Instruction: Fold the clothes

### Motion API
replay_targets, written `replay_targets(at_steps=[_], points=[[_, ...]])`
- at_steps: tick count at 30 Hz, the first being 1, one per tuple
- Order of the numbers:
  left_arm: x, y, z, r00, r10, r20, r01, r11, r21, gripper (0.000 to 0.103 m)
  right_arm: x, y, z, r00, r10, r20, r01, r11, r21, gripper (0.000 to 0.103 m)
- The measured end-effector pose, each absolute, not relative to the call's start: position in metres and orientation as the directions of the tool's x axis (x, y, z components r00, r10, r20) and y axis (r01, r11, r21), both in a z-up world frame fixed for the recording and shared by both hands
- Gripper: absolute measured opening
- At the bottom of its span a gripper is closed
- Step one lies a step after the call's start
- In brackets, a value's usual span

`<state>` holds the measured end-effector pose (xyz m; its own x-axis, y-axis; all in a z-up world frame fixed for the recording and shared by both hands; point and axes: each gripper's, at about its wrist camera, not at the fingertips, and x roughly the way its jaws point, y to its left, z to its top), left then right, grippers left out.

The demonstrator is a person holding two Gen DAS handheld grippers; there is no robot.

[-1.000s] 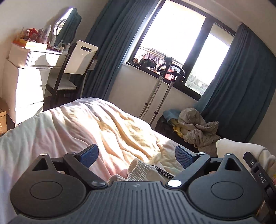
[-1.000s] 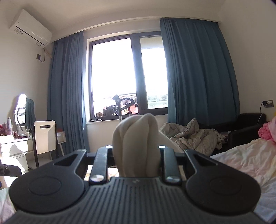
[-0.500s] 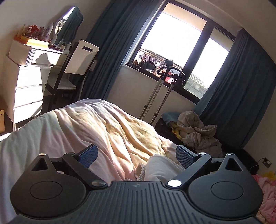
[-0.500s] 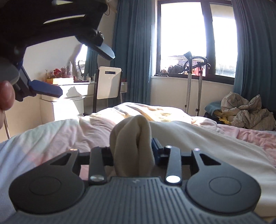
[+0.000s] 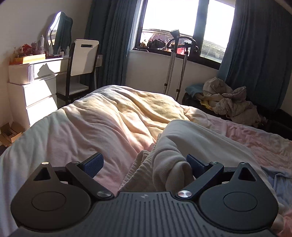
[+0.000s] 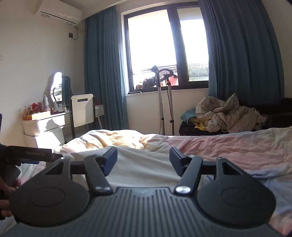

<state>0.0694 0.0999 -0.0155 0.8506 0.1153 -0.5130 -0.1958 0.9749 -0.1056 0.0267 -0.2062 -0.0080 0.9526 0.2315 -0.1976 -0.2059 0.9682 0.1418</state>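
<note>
Since the earlier frames the right gripper (image 6: pixel 143 161) has let go: it was pinching a bunched fold of the cream garment (image 5: pixel 184 144), and its jaws have just been opening; now spread, nothing between the pads, only flat cream cloth (image 6: pixel 146 164) on the bed beyond them. Left wrist view has also dropped lower over the bed (image 5: pixel 87 127) since then, and the garment has gone from a small heap to a long spread.

Left gripper (image 5: pixel 145 163): jaws spread wide. Garment's ribbed edge is bunched up in the gap, nearer the right pad and prob. touching it; left pad clear of the cloth. No pinch.

Garment: cream, lies on the bed's near right part, running from the left gripper off to the far right over the pink-and-yellow duvet.

Right wrist view, left edge: part of the left gripper's body (image 6: pixel 29 155) w/ printed lettering, and the person's hand (image 6: pixel 7 189) on it.

Bkgd: white dresser (image 5: pixel 31 85) w/ bottles and mirror far left, white-backed chair (image 5: pixel 82 60) beside it, blue curtains (image 5: pixel 259 54) either side of a bright window, garment steamer stand (image 5: pixel 173 63) below the sill, crumpled grey-beige heap of laundry (image 5: pixel 230 102) far right. AC unit (image 6: pixel 58 11) high on the wall, right wrist view.
</note>
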Motion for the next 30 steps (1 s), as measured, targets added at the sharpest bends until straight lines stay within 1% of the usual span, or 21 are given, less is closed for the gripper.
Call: replay_targets(at_steps=[2,3,6,9,13,19,21,23,25,30], points=[[0.074,0.105,-0.025,0.835,0.122,-0.537,-0.221,0.967,-0.124,0.099,0.04,-0.216,-0.025,0.946,0.199,-0.255,-0.149,0.968,0.203,0.064],[0.075,0.109,-0.028,0.833,0.116,-0.541,-0.23,0.962,-0.149,0.101,0.047,-0.221,-0.034,0.941,0.186,-0.283,-0.121,0.966,0.23,0.064],[0.075,0.12,-0.033,0.825,0.093,-0.557,-0.255,0.941,-0.221,0.103,0.056,-0.217,-0.057,0.925,0.158,-0.347,-0.089,0.974,0.207,0.063],[0.073,0.13,-0.041,0.817,0.046,-0.574,-0.277,0.905,-0.322,0.103,0.074,-0.214,-0.093,0.846,0.177,-0.503,-0.064,0.97,0.233,0.065],[0.061,0.132,-0.039,0.818,0.026,-0.575,-0.3,0.872,-0.387,0.102,0.073,-0.215,-0.102,0.837,0.173,-0.518,-0.036,0.964,0.264,0.066],[0.035,0.133,-0.043,0.803,-0.061,-0.593,-0.315,0.801,-0.509,0.1,0.055,-0.22,-0.086,0.874,0.139,-0.466,0.005,0.956,0.295,0.066],[0.031,0.135,-0.049,0.801,-0.115,-0.588,-0.321,0.747,-0.583,0.1,0.055,-0.224,-0.084,0.885,0.145,-0.442,0.017,0.939,0.343,0.066],[0.031,0.14,-0.059,0.787,-0.168,-0.593,-0.341,0.683,-0.646,0.099,0.056,-0.23,-0.083,0.887,0.153,-0.436,0.042,0.913,0.406,0.066],[0.035,0.142,-0.068,0.771,-0.18,-0.611,-0.363,0.664,-0.654,0.099,0.058,-0.235,-0.083,0.884,0.153,-0.441,0.066,0.894,0.443,0.066],[0.04,0.14,-0.076,0.785,-0.172,-0.595,-0.376,0.631,-0.678,0.099,0.06,-0.241,-0.084,0.883,0.161,-0.441,0.081,0.874,0.48,0.066]])
